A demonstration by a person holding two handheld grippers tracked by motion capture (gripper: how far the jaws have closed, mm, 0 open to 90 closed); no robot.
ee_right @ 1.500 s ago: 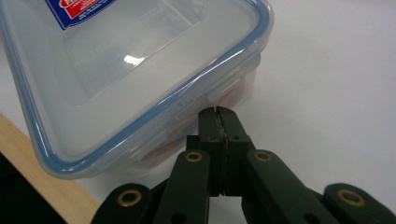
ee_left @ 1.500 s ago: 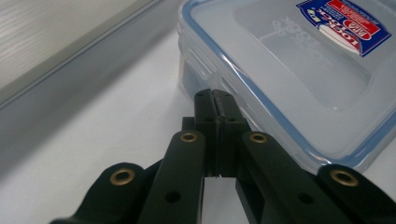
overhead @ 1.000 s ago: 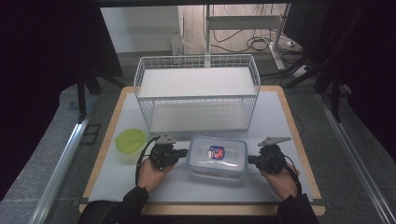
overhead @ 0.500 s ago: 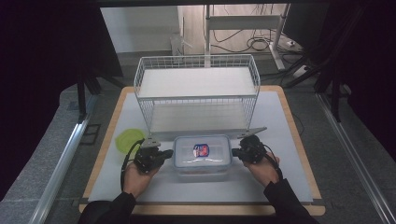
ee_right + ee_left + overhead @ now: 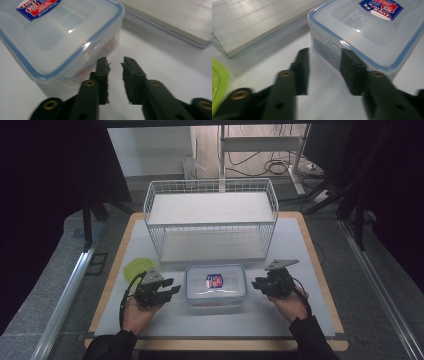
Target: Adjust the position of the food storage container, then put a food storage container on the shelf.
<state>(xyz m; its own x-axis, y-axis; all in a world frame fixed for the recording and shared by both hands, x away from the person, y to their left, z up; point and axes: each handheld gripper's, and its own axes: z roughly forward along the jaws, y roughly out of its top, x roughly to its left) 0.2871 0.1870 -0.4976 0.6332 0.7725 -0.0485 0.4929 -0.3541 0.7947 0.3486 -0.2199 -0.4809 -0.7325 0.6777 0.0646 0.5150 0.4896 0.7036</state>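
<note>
I have the clear plastic food container (image 5: 216,287) sitting flat on the white tabletop (image 5: 300,250), squarely between my two tongs. Its lid is on, edged in blue, with a red and blue label on top.

My left tongs (image 5: 171,289) sit just beside the container's left end, tips pointed at it. In the left gripper view the left tongs (image 5: 325,68) have a moderate gap between the jaws and nothing in it; the jaws have just been opening. The container (image 5: 372,30) lies directly ahead of the tips, its near corner just past the right-hand jaw, and I cannot tell whether that jaw brushes the wall.

My right tongs (image 5: 257,283) sit just off the container's right end, also aimed inward. In the right gripper view the right tongs (image 5: 115,66) show a narrow gap, empty as well, and these jaws have just been opening too. The container (image 5: 57,35) is ahead and to the left of the tips, very close to the left-hand jaw.

Beyond both tongs stands a white wire shelf rack (image 5: 210,217). Outside my left tongs lies a green-lidded container (image 5: 136,269).
</note>
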